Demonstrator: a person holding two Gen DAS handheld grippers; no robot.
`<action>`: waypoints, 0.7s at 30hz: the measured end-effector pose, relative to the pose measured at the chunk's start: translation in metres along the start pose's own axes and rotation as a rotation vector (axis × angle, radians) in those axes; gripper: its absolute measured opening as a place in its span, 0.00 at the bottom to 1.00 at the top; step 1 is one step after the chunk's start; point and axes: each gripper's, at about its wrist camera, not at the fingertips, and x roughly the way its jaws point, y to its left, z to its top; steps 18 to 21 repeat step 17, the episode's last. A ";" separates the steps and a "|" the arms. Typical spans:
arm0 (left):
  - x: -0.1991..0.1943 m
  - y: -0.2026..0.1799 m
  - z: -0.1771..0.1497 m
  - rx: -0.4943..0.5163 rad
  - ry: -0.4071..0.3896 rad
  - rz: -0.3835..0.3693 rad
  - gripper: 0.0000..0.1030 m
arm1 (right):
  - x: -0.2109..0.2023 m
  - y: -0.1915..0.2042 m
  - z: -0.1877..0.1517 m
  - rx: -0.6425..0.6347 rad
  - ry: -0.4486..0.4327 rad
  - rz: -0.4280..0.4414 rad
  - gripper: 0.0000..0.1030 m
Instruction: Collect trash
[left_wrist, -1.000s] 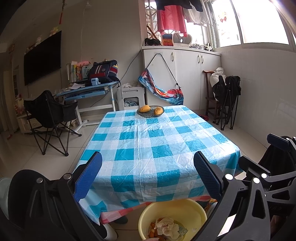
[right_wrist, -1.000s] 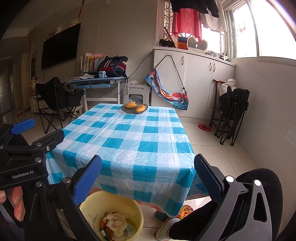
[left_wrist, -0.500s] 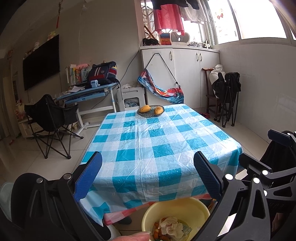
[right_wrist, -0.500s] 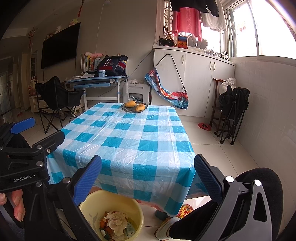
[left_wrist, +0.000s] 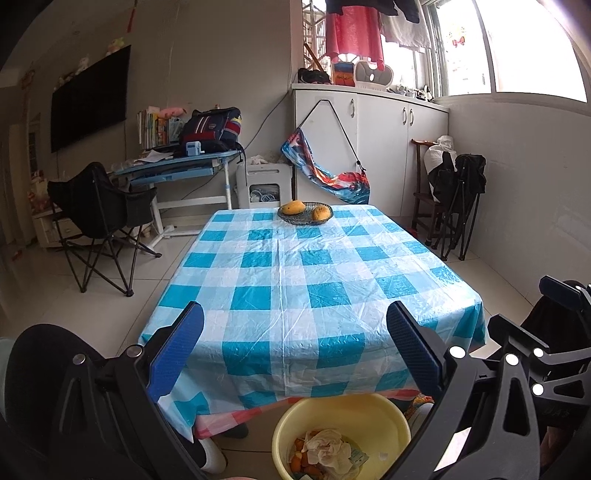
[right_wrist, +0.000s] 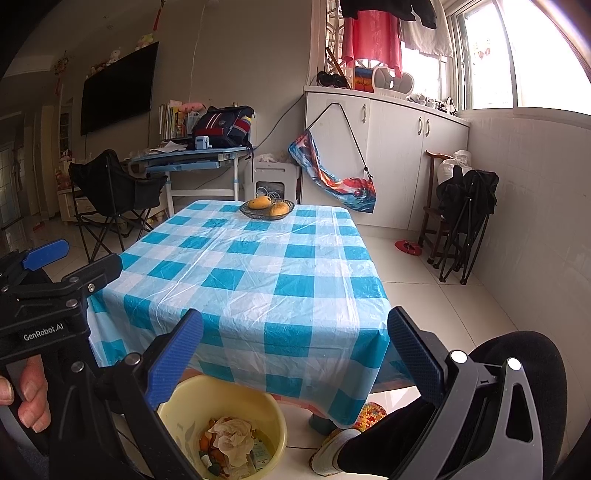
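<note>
With both grippers' jaws held wide and empty, the crumpled tissue in the yellow bin, seemingly light and soft, was judged best pinched at a raised fold.

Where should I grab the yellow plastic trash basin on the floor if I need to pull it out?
Probably the near rim of the yellow plastic trash basin, from above, one finger inside the wall and one outside. The rim is thin and open. Its far edge tucks under the blue checked tablecloth, and crumpled paper fills the middle.
</note>
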 end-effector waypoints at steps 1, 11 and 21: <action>0.001 -0.001 -0.001 0.007 0.003 -0.003 0.93 | 0.001 0.000 0.001 -0.001 0.001 0.000 0.93; -0.001 0.003 -0.007 0.023 0.071 -0.030 0.93 | -0.006 -0.008 0.001 0.065 0.048 0.032 0.93; 0.014 0.022 -0.014 -0.065 0.168 -0.013 0.93 | 0.012 -0.014 0.008 0.161 0.155 0.094 0.93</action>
